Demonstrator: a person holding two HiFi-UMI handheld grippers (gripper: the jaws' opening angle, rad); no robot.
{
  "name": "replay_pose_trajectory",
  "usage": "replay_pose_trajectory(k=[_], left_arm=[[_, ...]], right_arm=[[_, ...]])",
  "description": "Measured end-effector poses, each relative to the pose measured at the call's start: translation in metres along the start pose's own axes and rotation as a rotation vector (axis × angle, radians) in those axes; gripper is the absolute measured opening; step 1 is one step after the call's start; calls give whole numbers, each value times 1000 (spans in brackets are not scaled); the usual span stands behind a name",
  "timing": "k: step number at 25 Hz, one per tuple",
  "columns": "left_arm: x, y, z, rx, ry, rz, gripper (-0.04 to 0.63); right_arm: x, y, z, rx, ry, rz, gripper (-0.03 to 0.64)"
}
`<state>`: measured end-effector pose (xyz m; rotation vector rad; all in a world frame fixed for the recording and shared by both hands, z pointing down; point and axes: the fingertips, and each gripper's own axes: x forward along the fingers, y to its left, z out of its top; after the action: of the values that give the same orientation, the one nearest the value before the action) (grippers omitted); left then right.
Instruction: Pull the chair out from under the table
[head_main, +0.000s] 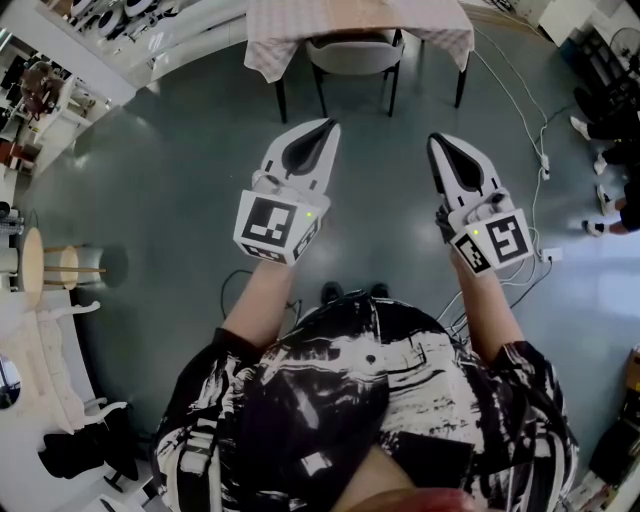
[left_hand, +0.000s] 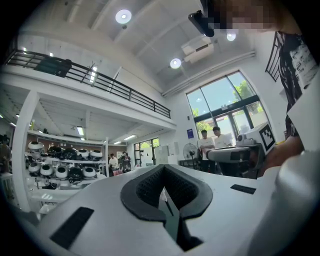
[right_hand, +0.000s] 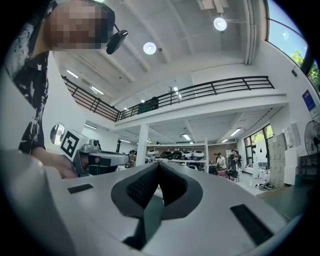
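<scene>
- Far left, head view: a round wooden stool (head_main: 55, 265) stands on the grey floor (head_main: 180, 170), near white furniture and well apart from the chair.
- Left tool (head_main: 328, 124): jaws pressed together with nothing between them, held level in the air. Its cube (head_main: 268, 222) shows a black-and-white square marker and no readable text.
- Left gripper view: the same tool (left_hand: 163, 172) is closed and empty. Beyond it are shelves of round black-and-white items (left_hand: 60, 167), a standing fan (left_hand: 190, 150) and two people by the window (left_hand: 210, 139). The print on a blue wall sign (left_hand: 190, 133) is too small to read.
- Chair (head_main: 355, 50): pale seat and black legs, tucked under the near edge of the table (head_main: 270, 35), which carries a checked cloth. It is ahead of both tools and neither touches it. Only a stretch of floor lies between them.
- Right tool (head_main: 438, 142): jaws together, empty, tipped slightly upward. The right gripper view (right_hand: 158, 167) confirms this.
- Right: a white cable (head_main: 515, 105) trails across the floor from beside the table. A bystander's legs (head_main: 600, 130) are at the right edge.
</scene>
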<state>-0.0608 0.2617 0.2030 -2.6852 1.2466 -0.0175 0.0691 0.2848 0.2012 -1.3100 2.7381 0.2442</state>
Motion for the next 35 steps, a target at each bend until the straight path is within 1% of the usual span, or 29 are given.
replay_pose_trajectory(k=[3,4,6,7,8,9,10,11,12,15,22,28,33,35], left_arm=[[-3,-1,1,3,-3,-4,2],[-3,-3,2,5,-9,-16,2],[-3,-9,6,-2,-35,-69,2],[-2,-13,9,-16,-55,-101,52],[-1,-16,13,-35,-79,-127,253],[1,-17,17,-53,-99,-145,451],[2,-17,19,-61,-109,-155,510],[3,-16,19,-58,-111,-159,528],[2,-14,19,-49,-108,-159,540],[-4,-10,17,-33,-106,-160,558],[-11,4,13,-29,-99,-168,558],[-24,22,7,-20,-95,-170,558],[-29,41,2,-2,-87,-181,558],[-32,48,0,4,-85,-185,558]], right_arm=[[-2,2,1,4,-6,8,-2],[-2,2,2,11,-16,16,-2],[-3,3,6,34,-51,31,-2],[-3,1,10,50,-80,30,26],[-4,-1,16,70,-120,24,263],[-5,-5,22,87,-161,17,441],[-6,-7,28,92,-193,14,501],[-7,-8,31,84,-211,18,541],[-8,-7,33,69,-219,27,563],[-11,-5,34,38,-216,54,575],[-9,-3,27,16,-192,87,575],[7,14,17,-7,-158,93,574],[24,23,2,-60,-84,86,574],[27,25,0,-63,-73,75,574]])
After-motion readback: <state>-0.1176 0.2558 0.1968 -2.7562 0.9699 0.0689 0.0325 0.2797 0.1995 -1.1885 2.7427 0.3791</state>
